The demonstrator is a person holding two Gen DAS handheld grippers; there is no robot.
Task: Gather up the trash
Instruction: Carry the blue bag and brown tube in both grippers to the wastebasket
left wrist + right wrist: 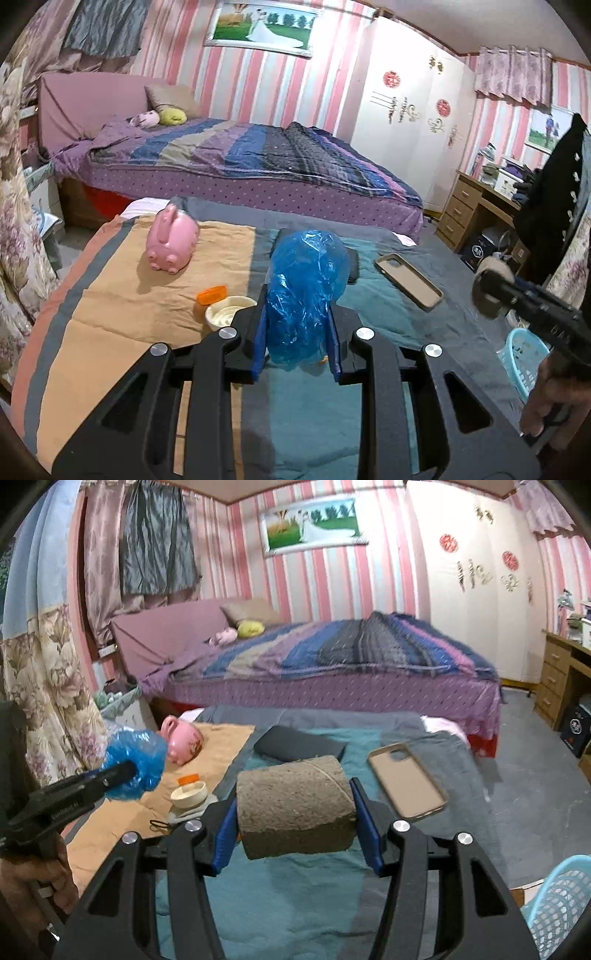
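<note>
The left gripper [297,332] clamped a crumpled blue plastic bag [308,291] above the striped cloth [110,317], the bag hiding most of a dark case [299,744] behind it. The right gripper [295,823] squeezed a grey-brown paper roll [295,805], off the surface. The light blue basket [561,904] was cut off at the frame's edge.
</note>
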